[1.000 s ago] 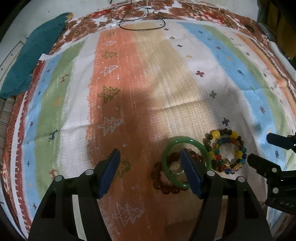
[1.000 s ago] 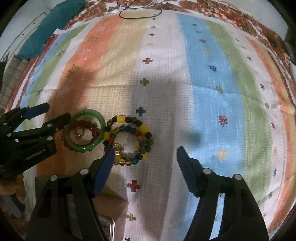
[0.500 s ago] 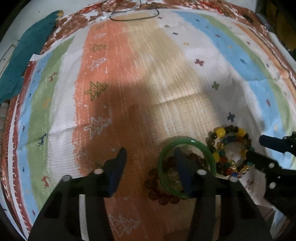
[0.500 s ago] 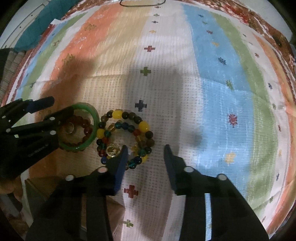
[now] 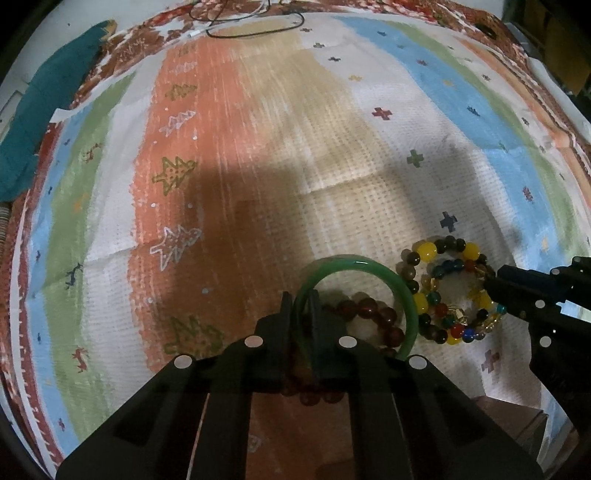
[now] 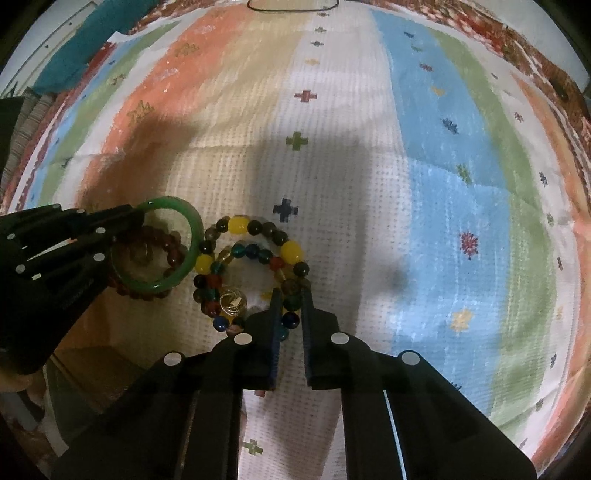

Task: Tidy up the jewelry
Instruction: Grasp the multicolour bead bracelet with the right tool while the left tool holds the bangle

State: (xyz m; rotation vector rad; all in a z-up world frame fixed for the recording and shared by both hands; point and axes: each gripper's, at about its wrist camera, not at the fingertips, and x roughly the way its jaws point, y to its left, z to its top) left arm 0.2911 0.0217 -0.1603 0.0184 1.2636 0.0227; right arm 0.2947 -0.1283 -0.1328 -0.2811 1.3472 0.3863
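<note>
Jewelry sits in a tight cluster on my striped cloth [image 5: 258, 147], low in both wrist views, at the seam between the orange band and the pale one. Going down in size from that cloth: a teal cloth [image 5: 40, 110] lies bunched at its far left edge, and a thin black cord [image 5: 255, 29] loops at the far end.

My left gripper [image 5: 298, 306] points steeply down and has just been closing; its jaws now pinch the near-left rim of the green bangle [image 5: 354, 264]. The bangle is tilted, its ring opening facing roughly up and toward me, with no long axis to speak of. Under it lies a dark red bead bracelet [image 5: 373, 310], partly inside the ring and flat on the cloth.

My right gripper [image 6: 290, 299] also points steeply down and has just been closing; its jaws are clamped on the near-right strands of the mixed bead bracelet [image 6: 255, 251], a double coil of yellow, dark, blue and red beads lying flat, just touching the bangle's right side. A small gold charm [image 6: 232, 301] rests on its near-left part.

Faint lettering on the left gripper's side is too dim for me to read.
</note>
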